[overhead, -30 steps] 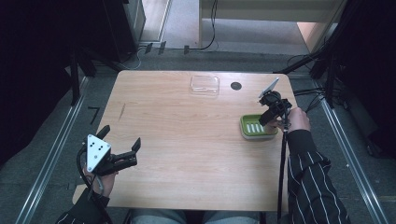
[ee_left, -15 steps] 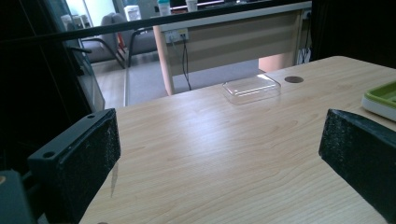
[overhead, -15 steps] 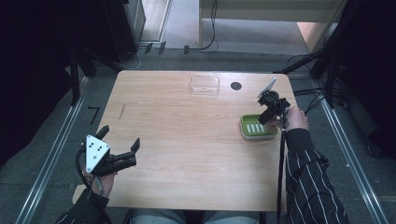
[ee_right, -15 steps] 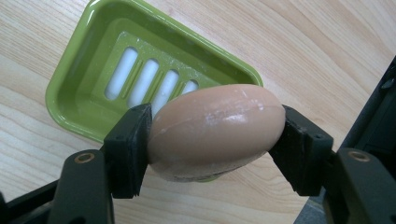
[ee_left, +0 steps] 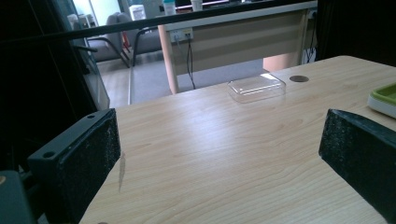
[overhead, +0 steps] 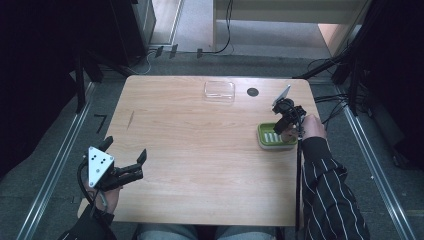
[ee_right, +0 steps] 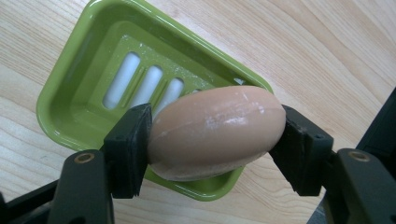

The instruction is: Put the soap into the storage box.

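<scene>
Soap (ee_right: pixel 216 132) clamped in right claw (ee_right: pixel 215 135) above green dish (ee_right: pixel 74 93); left claw (ee_left: pixel 219 154) wide, empty.

Left black two-jaw gripper (overhead: pixel 126 162): wearing a grey three-cornered plate dotted with dark holes, trailing a black cable. Right black two-jaw gripper (ee_right: pixel 212 135): showing brass-coloured screw sockets on squared jaws. Dark white-pinstriped sleeve (overhead: pixel 325 185) covering the right forearm.

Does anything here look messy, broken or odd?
Nothing is broken or spilled. The soap held in the right gripper has whitish scuffs, and the green soap dish beneath it shows pale residue specks.
</scene>
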A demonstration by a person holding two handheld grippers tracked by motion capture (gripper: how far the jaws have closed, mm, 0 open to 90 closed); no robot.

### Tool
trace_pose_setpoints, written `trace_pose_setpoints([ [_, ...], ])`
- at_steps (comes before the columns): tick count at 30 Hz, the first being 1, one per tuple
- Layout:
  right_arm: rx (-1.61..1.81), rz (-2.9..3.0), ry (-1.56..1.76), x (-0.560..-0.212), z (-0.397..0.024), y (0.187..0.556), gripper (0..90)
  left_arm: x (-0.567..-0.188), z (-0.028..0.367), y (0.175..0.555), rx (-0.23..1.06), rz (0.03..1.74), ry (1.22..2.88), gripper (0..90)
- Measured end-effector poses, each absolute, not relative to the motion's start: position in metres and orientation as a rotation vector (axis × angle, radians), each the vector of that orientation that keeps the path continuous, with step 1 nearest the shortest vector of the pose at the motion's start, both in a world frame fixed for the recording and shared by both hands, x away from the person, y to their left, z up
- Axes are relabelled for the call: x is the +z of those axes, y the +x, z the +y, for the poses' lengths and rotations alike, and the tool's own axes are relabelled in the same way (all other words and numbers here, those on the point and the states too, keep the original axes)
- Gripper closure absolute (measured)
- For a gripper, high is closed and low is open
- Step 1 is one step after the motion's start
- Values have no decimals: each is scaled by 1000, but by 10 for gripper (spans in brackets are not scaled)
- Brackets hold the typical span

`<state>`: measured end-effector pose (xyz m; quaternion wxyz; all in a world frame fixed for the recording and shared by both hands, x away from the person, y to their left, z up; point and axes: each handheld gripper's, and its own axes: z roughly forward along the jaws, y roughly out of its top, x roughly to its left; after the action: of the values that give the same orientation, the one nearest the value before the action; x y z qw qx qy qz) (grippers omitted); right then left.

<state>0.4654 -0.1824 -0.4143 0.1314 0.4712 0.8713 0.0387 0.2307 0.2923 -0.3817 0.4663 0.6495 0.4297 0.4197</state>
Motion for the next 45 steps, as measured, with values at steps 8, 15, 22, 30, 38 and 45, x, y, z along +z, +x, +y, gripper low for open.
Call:
trace_pose_setpoints([
  [8,95,2543,1341,-420,-175,467,352,-382,294,229,1036,1058,1590,0],
  [15,86,2552,1309,-424,-172,468,351,-382,294,229,1037,1060,1592,0],
  [22,86,2546,1303,-426,-170,468,351,-382,294,229,1036,1059,1592,0],
  [30,103,2556,1298,-430,-168,469,352,-382,294,229,1035,1058,1593,0],
  [38,120,2551,1297,-431,-168,469,392,-382,294,229,1031,1059,1595,0],
  [45,126,2566,1304,-434,-169,469,370,-382,294,229,1031,1061,1596,0],
])
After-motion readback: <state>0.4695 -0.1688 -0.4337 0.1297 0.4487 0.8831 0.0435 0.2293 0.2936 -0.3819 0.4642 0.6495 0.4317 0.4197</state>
